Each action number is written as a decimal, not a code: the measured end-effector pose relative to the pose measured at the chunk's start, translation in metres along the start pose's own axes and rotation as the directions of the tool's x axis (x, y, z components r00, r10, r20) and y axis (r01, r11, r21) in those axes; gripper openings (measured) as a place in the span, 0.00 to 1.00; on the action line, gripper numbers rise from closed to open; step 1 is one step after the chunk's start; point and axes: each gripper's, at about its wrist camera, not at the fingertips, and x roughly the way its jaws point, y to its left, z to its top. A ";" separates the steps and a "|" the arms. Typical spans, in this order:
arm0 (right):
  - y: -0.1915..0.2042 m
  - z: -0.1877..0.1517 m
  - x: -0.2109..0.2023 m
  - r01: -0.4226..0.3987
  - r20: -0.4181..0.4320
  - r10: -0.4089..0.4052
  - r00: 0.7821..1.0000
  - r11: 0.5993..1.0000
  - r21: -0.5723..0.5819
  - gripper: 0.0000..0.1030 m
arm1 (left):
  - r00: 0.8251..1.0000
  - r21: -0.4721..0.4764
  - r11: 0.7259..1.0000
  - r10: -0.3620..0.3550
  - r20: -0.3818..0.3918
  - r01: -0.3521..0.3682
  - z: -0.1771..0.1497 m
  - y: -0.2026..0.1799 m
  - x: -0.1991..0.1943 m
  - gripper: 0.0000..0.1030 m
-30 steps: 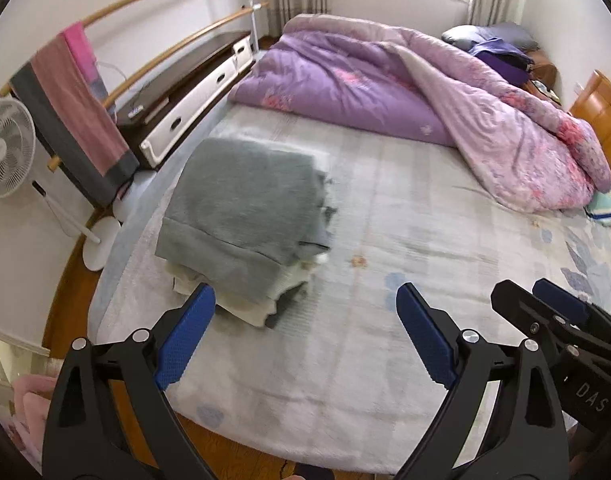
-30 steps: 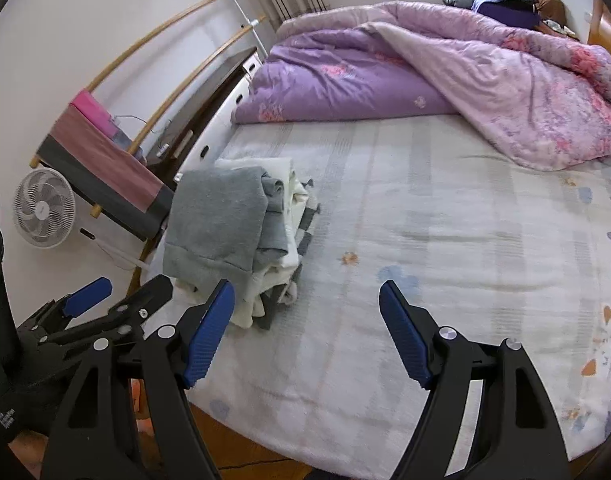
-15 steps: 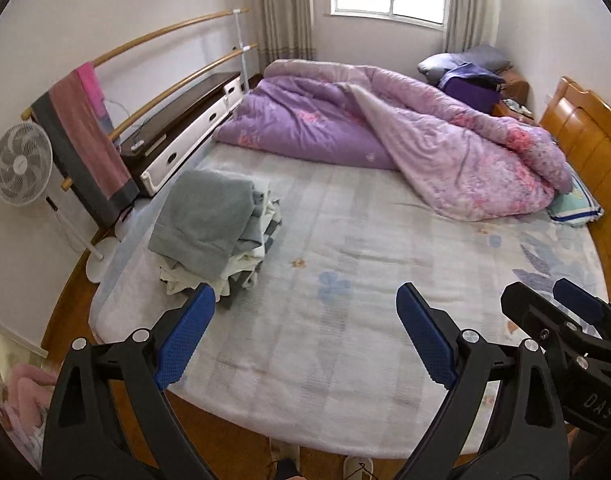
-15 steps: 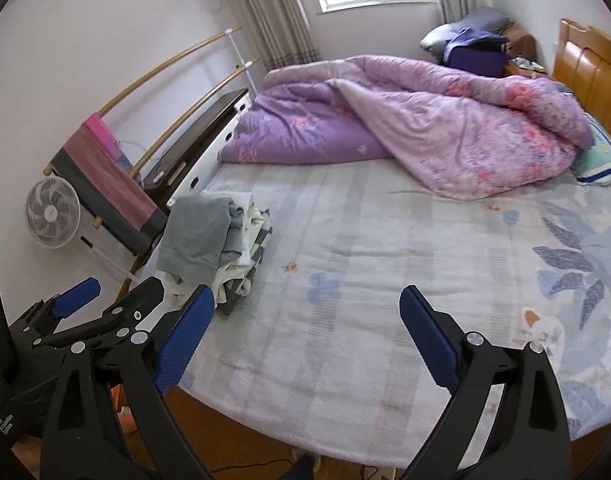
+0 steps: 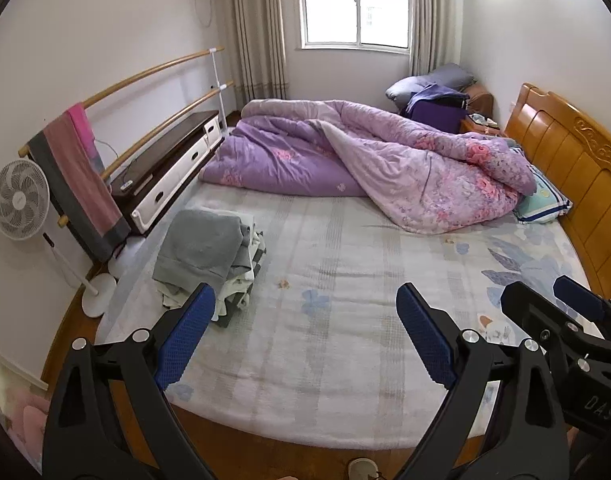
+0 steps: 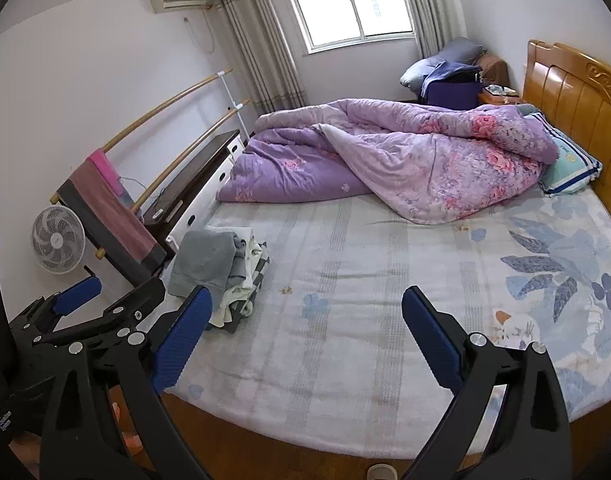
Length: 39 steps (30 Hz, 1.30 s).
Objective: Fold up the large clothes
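Grippers held side by side above the near edge of the bed, both pointing across the mattress toward the window. L gripper: fingers spread wide apart, nothing between the blue pads; R gripper: same — pads wide apart, holding nothing. In the left wrist view the R gripper shows at the lower right edge; in the right wrist view the L gripper shows at lower left. Stack of folded clothes lies on the sheet ahead and to the left of both grippers, near the bed's left edge, apart from either tool; a grey garment sits on top, w/ cream and dark checked layers showing beneath at the side. From the left wrist view the L gripper's left pad overlaps the stack's near corner in the picture only; contact cannot be told. Purple floral quilt is bunched across the far part of the bed, well beyond the fingertips. Wooden headboard at far right, w/ a striped pillow just beside it. To the left of the bed — a standing fan, a rail w/ a pink-and-grey towel, and a low white-and-dark cabinet by the wall.
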 end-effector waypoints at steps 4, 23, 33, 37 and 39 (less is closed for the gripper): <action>0.011 -0.009 -0.020 0.012 0.024 -0.012 1.000 1.000 0.020 0.90 | 1.000 0.030 0.999 -0.014 0.027 0.013 -0.005 0.009 -0.022 0.90; 0.052 -0.019 -0.088 0.074 0.143 -0.072 0.987 0.997 -0.008 0.90 | 0.988 0.057 0.996 -0.080 0.129 0.073 -0.008 0.039 -0.094 0.90; 0.055 -0.021 -0.091 0.074 0.151 -0.071 0.986 0.997 -0.015 0.90 | 0.987 0.054 0.996 -0.080 0.143 0.073 -0.010 0.042 -0.099 0.90; 0.055 -0.021 -0.090 0.077 0.149 -0.074 0.986 0.997 -0.016 0.90 | 0.987 0.053 0.996 -0.079 0.140 0.072 -0.010 0.042 -0.099 0.90; 0.056 -0.021 -0.090 0.077 0.148 -0.074 0.986 0.997 -0.014 0.90 | 0.987 0.053 0.996 -0.078 0.141 0.071 -0.010 0.042 -0.099 0.90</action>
